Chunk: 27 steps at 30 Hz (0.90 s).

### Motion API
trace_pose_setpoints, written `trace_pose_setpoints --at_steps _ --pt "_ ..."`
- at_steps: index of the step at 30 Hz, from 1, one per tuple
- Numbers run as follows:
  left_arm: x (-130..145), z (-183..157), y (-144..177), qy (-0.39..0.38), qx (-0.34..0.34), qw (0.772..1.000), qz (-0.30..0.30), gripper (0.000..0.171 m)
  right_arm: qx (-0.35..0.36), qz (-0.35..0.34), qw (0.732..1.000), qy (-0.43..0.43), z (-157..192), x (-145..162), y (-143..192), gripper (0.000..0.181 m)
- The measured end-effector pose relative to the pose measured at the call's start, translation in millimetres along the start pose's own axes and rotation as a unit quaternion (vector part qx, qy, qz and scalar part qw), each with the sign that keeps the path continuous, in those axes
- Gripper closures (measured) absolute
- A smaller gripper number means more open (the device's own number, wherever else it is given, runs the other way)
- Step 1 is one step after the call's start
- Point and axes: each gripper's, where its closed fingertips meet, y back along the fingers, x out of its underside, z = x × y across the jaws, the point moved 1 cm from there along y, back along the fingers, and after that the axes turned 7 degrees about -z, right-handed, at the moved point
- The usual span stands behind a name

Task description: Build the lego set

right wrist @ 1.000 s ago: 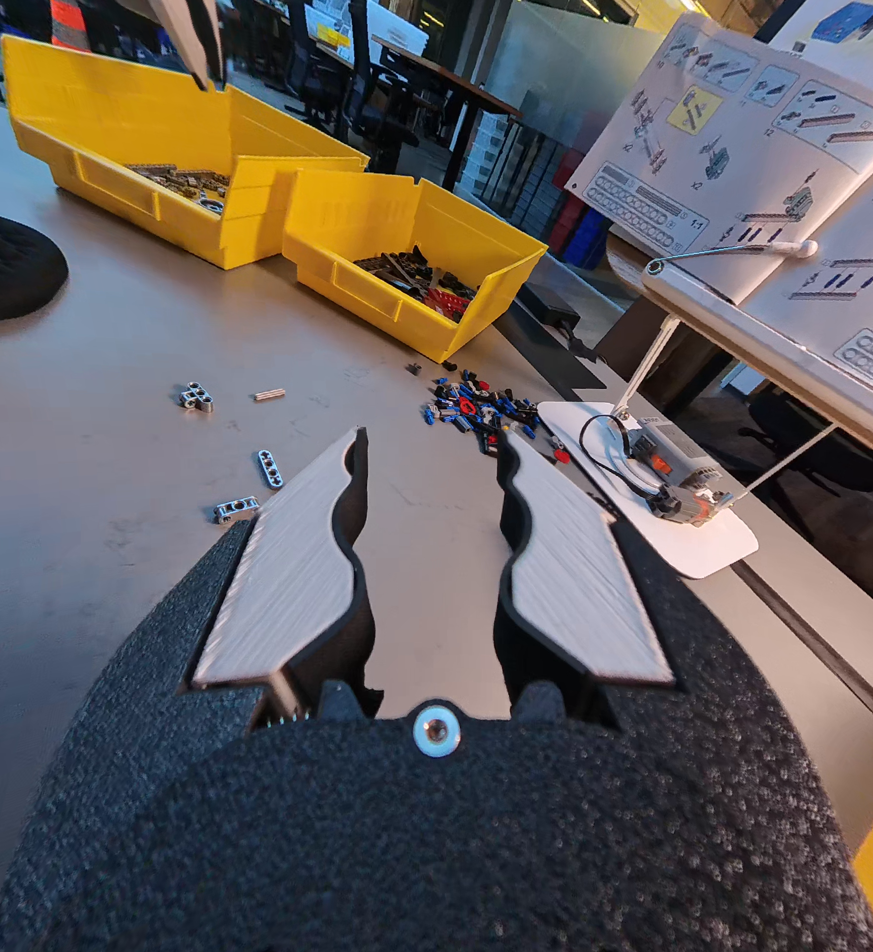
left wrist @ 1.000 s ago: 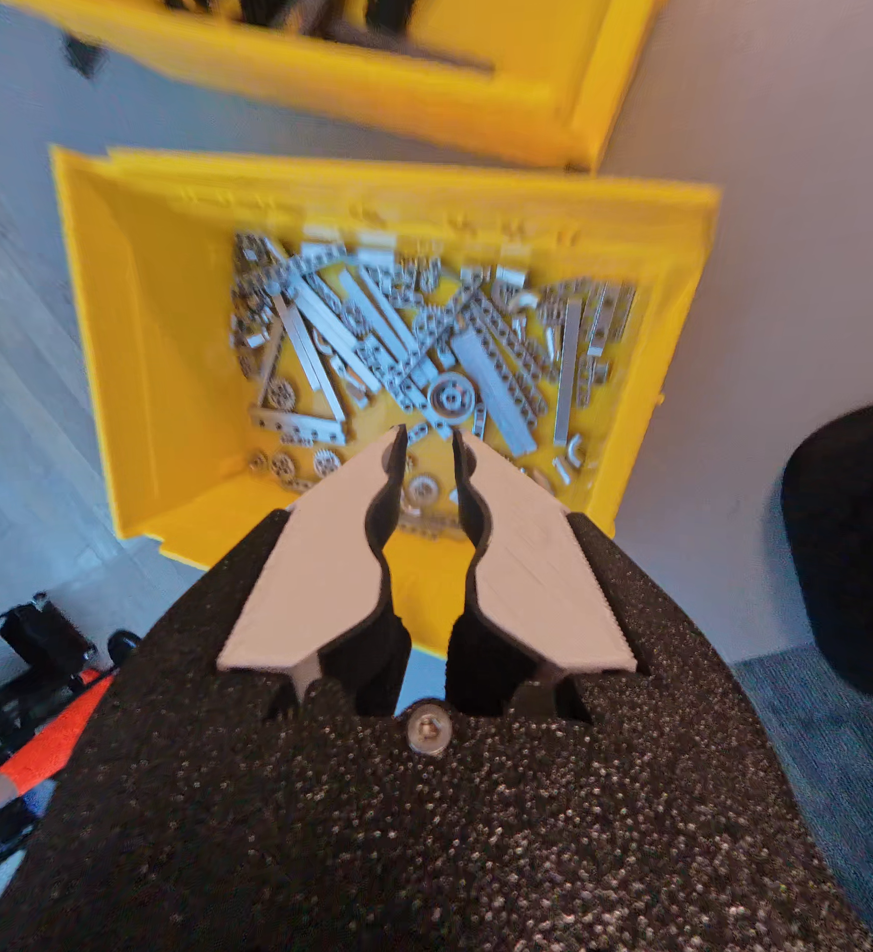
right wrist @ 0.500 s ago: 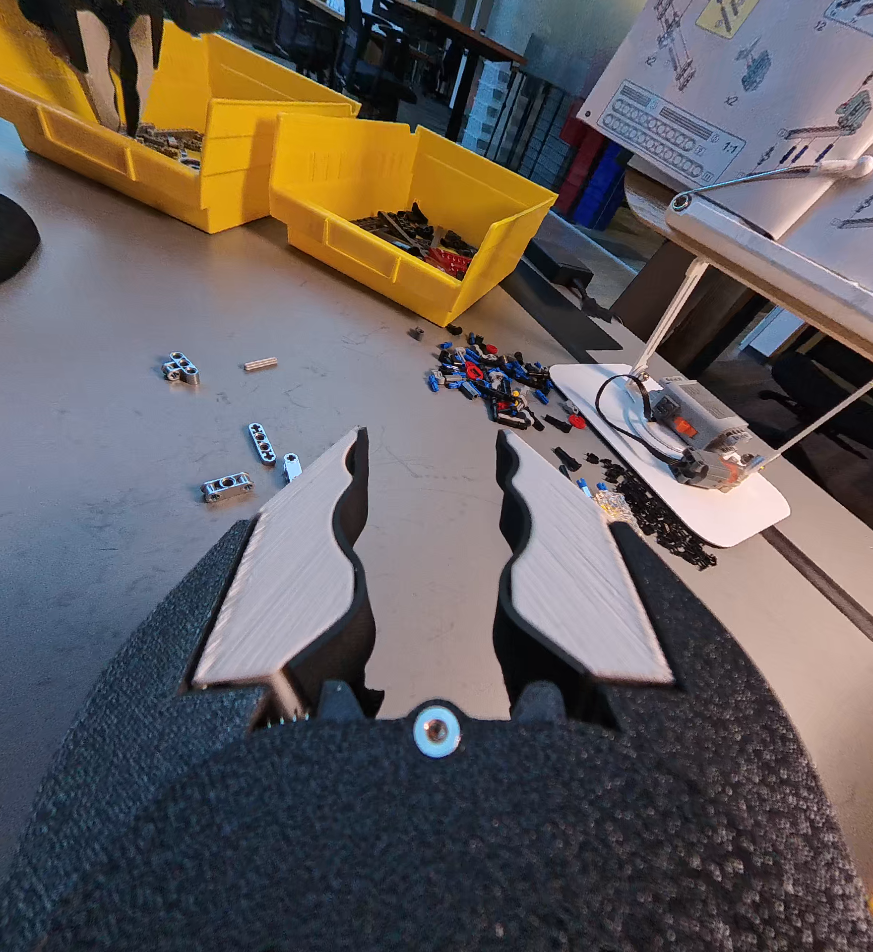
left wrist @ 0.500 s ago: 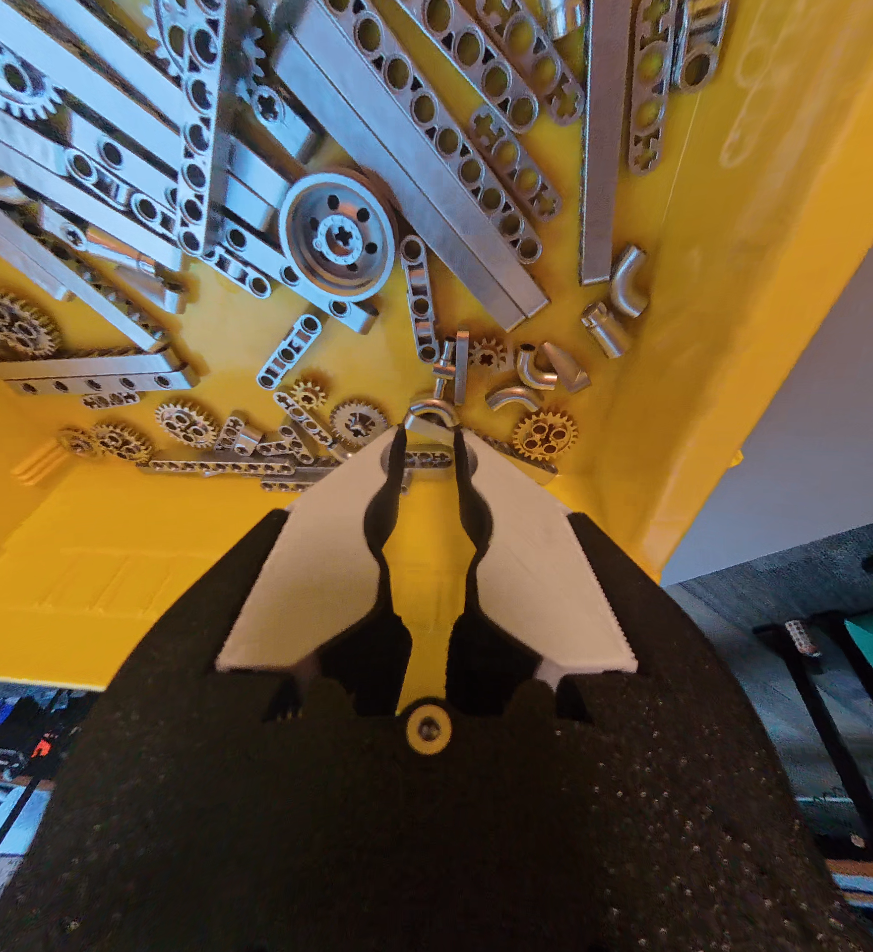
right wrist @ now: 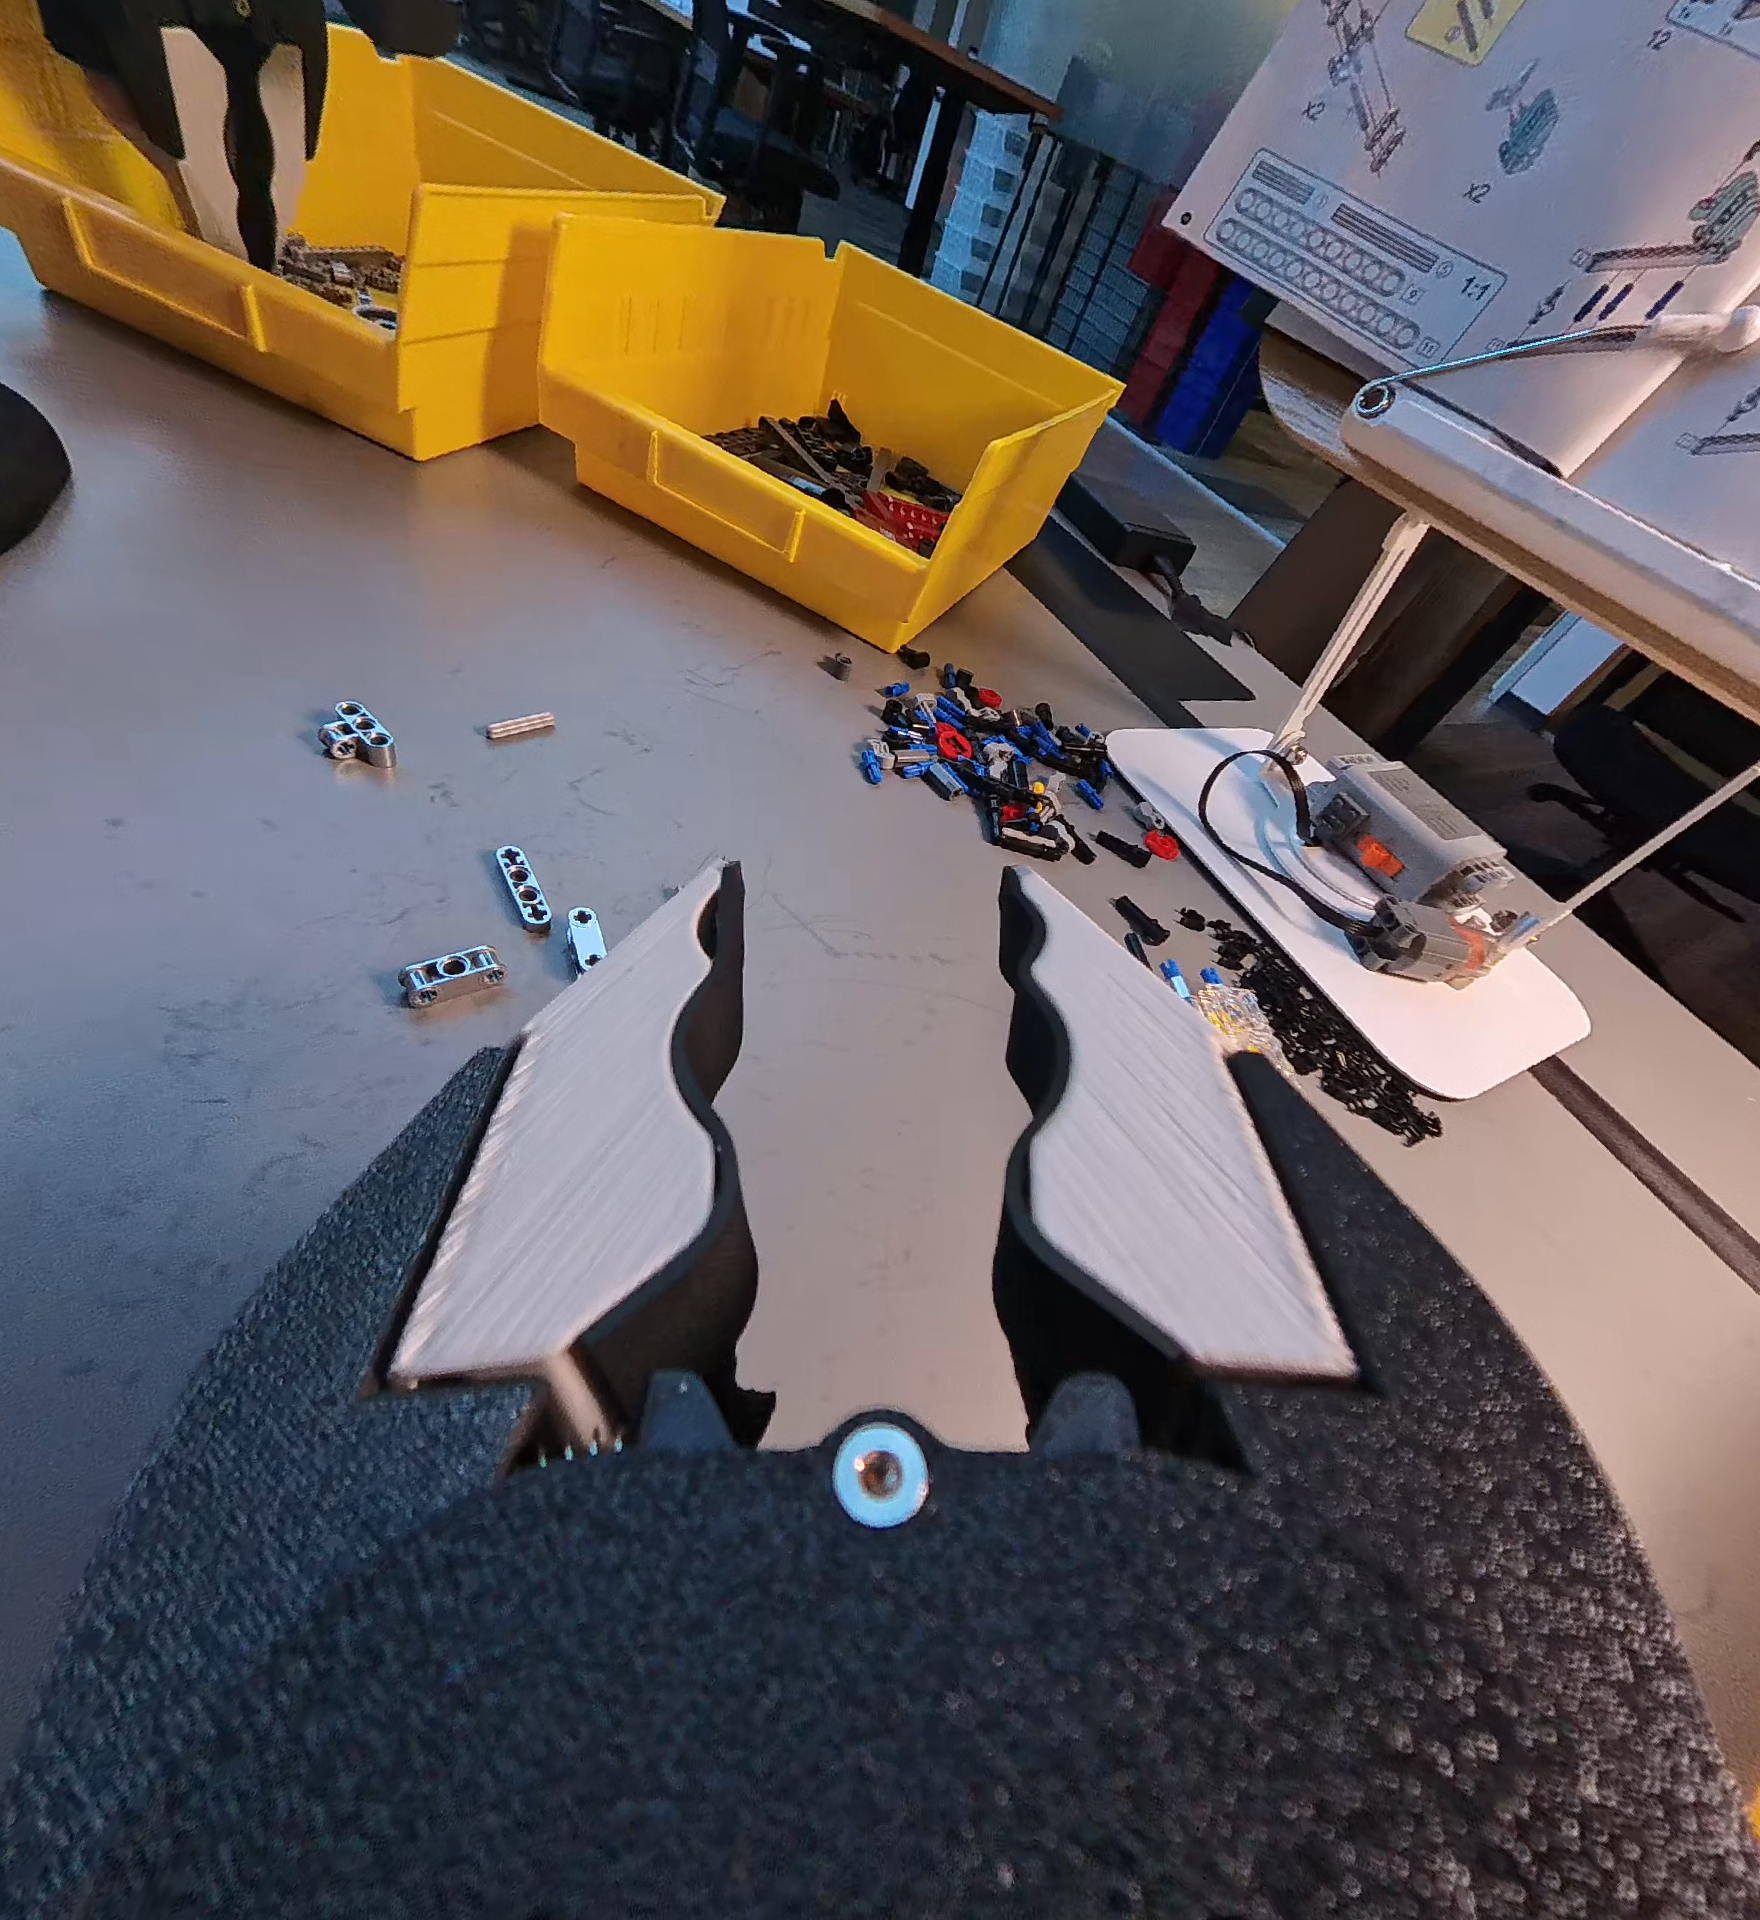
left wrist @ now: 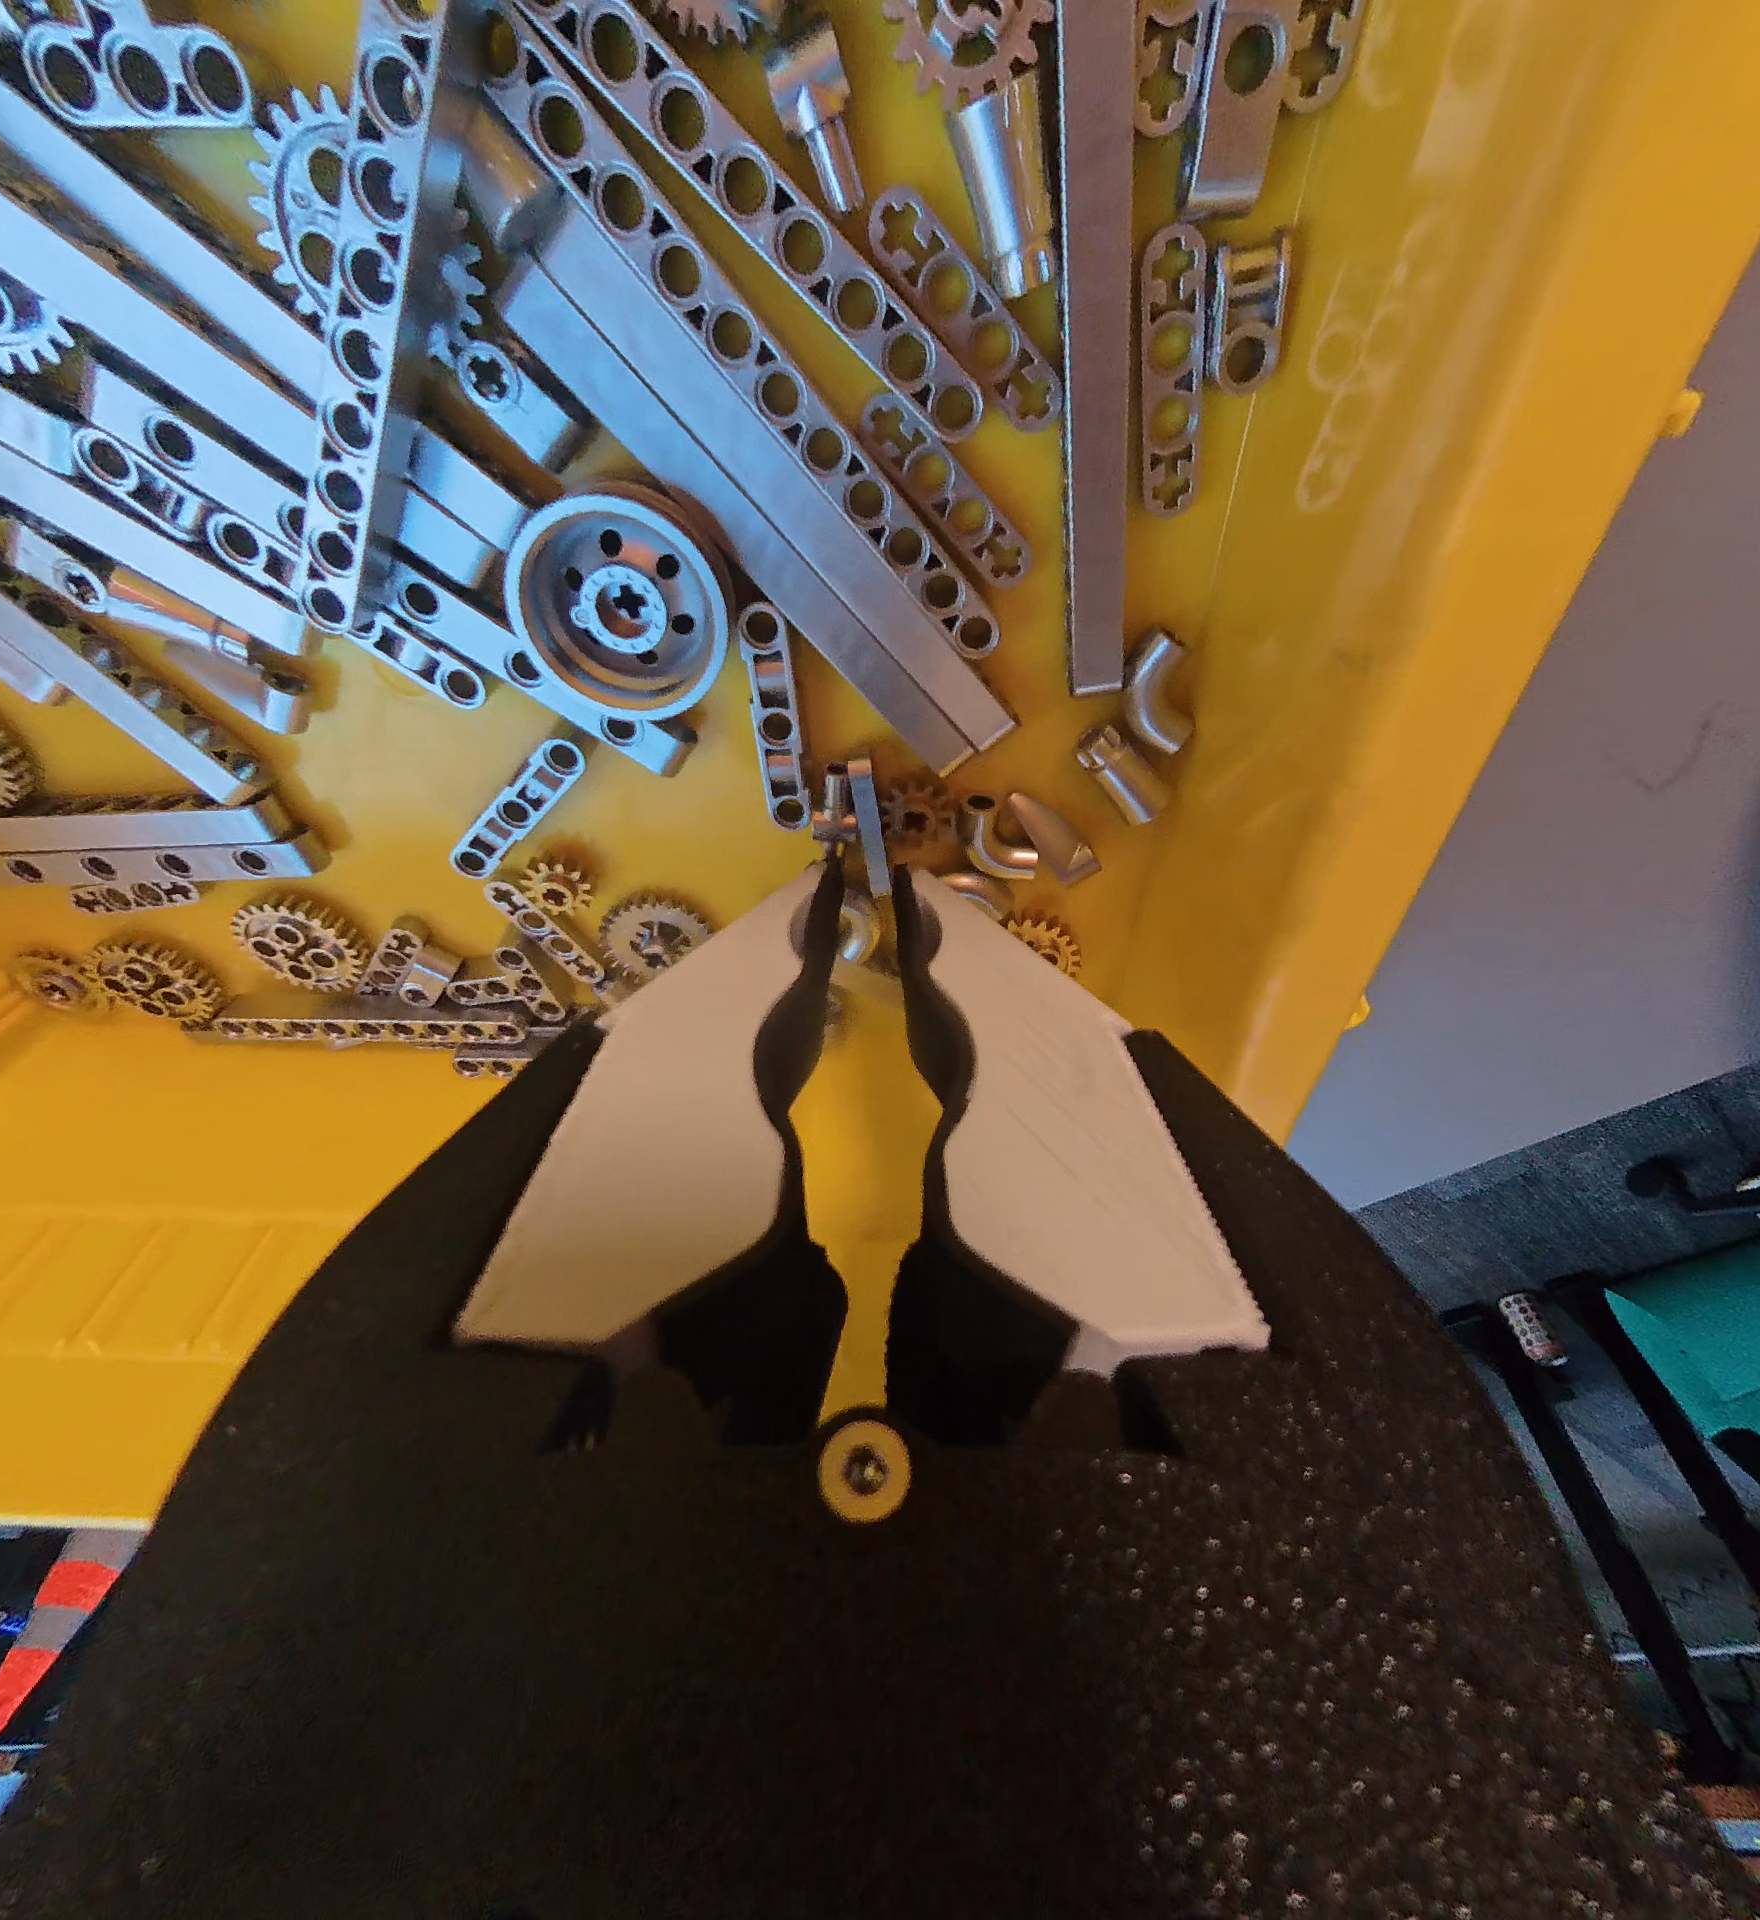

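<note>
**Left gripper among grey parts in a bin, right gripper over the counter**

The left gripper (left wrist: 860,894) is lowered into a yellow bin (left wrist: 1302,727) filled with grey perforated beams, gears and a grey wheel hub (left wrist: 616,613). Its fingers (left wrist: 710,1122) are drawn close together, with a narrow gap left between the tips; a small curved grey piece (left wrist: 858,928) is seen in that gap, and a short grey axle piece (left wrist: 871,821) lies just beyond the tips. Whether anything is actually clamped cannot be told. Small grey elbow connectors (left wrist: 1151,691) lie near the bin's wall.

The right gripper (right wrist: 871,883) is held above the grey counter (right wrist: 180,1091) with its fingers (right wrist: 595,1122) spread wide and nothing between them. Short grey liftarm pieces (right wrist: 523,885) lie just beside the left fingertip. A scatter of small blue, black and red pins (right wrist: 990,758) lies farther ahead, near a white plate (right wrist: 1458,1029) bearing a grey motor (right wrist: 1395,842) with a black cable. A second yellow bin (right wrist: 751,416) with dark parts stands behind the pins, and printed instruction sheets (right wrist: 1478,156) are propped up at the right.
</note>
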Motion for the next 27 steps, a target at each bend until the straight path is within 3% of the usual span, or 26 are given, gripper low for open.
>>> trace_pose_setpoints --at_steps 8,12,15,19,22,27 --pt "-1.0 3.9 -2.6 0.004 -0.019 1.000 0.003 0.165 0.002 0.002 1.000 0.002 -0.3 0.4 0.2 0.134" --pt "-3.0 8.8 25.4 0.019 -0.052 0.998 -0.025 0.165 0.003 0.001 1.000 0.002 -0.8 -0.2 0.8 0.134" --pt "-43.1 -15.3 66.7 0.015 -0.051 0.990 -0.130 0.165 0.002 0.001 1.000 0.000 -1.0 -0.1 0.6 0.134" --pt "-119.0 -85.0 98.7 -0.045 -0.011 0.966 -0.256 0.165 -0.001 0.000 1.000 0.002 0.7 -0.7 0.0 0.134" --pt "-161.1 -121.8 84.4 -0.077 0.022 0.955 -0.284 0.164 -0.002 -0.003 1.000 0.005 2.0 -3.0 0.1 0.134" --pt "-214.1 -154.9 40.0 -0.090 0.078 0.947 -0.299 0.164 0.011 -0.004 1.000 0.017 -3.3 -5.9 3.4 0.134"
